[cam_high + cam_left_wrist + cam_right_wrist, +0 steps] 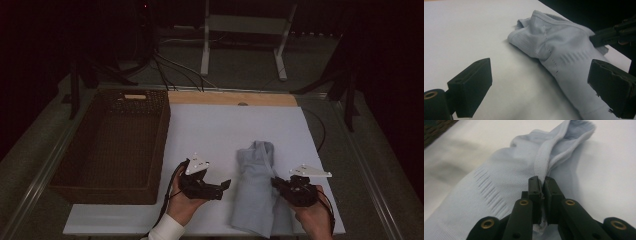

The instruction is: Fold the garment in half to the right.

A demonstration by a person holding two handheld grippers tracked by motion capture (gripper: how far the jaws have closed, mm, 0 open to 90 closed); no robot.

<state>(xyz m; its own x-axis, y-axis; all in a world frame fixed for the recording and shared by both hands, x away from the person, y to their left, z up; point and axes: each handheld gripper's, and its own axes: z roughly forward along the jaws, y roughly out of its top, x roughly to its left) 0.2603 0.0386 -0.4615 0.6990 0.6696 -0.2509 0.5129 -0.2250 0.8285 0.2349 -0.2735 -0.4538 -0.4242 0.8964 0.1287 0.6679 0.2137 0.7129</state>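
— Right gripper (540,185) had its jaws clenched on the ribbed hem of the pale blue garment (506,195), didn't it?

— It did; in the right gripper view a strip of that hem stuck out between the two black pads. From above, the same gripper (276,183) sat at the garment's right edge, held in the person's right hand (315,216).

— And the left gripper (539,82)?

— Released. Its jaws stood wide apart, with nothing pressed between them (the cloth lay ahead of them, near the jaw on that view's right). In the high view it (226,186) was just to the left of the garment, in the left hand (182,205).

— Where was the garment itself?

— Bunched in a long heap (257,187) on the white board (210,130), towards its near right part, one end reaching the near edge.

— What else was around?

— A dark woven basket (65,175) stood beside the board on the left, well apart from the cloth. Beyond the board ran a wooden strip (220,98), and farther back a white frame (205,45) stood on the floor.
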